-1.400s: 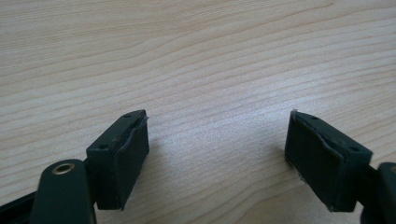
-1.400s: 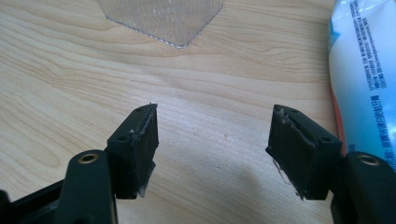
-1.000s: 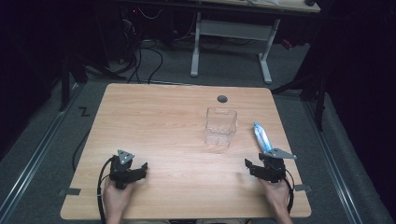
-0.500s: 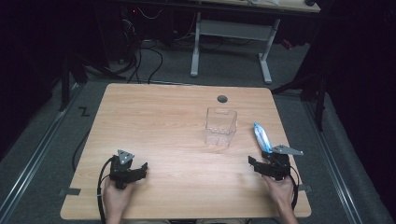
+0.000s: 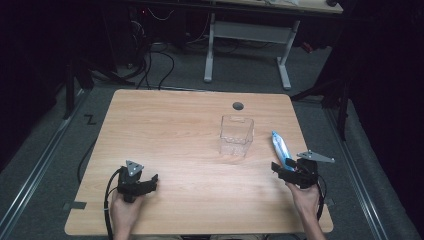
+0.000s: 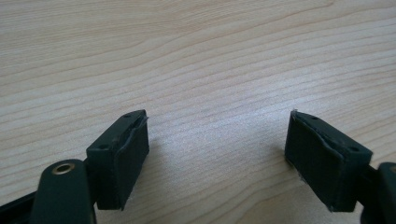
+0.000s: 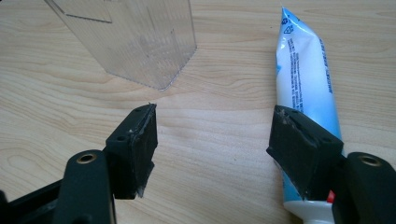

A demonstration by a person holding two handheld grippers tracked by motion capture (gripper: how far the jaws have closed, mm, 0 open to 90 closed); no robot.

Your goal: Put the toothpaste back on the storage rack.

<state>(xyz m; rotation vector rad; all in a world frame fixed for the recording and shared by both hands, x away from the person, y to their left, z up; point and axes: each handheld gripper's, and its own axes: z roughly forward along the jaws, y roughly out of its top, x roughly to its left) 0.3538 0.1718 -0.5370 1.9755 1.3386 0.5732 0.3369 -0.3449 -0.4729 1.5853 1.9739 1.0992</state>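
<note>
Beside right tongs (image 7: 212,149), tube (image 7: 306,79)

This looks like a lab or recording room, kept dark around one lit spot. A plain wooden bench (image 5: 165,130) with a cable hole (image 5: 238,106) near its far edge stands on grey carpet (image 5: 45,165). Beyond the far edge, loose cables (image 5: 150,60) trail across the floor beside a white-legged desk (image 5: 247,30). Tape marks (image 5: 90,119) sit off the bench's left edge.

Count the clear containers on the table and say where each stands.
1: a clear box standing right of the table's middle, apart from the blue-and-white tube lying to its right.
</note>
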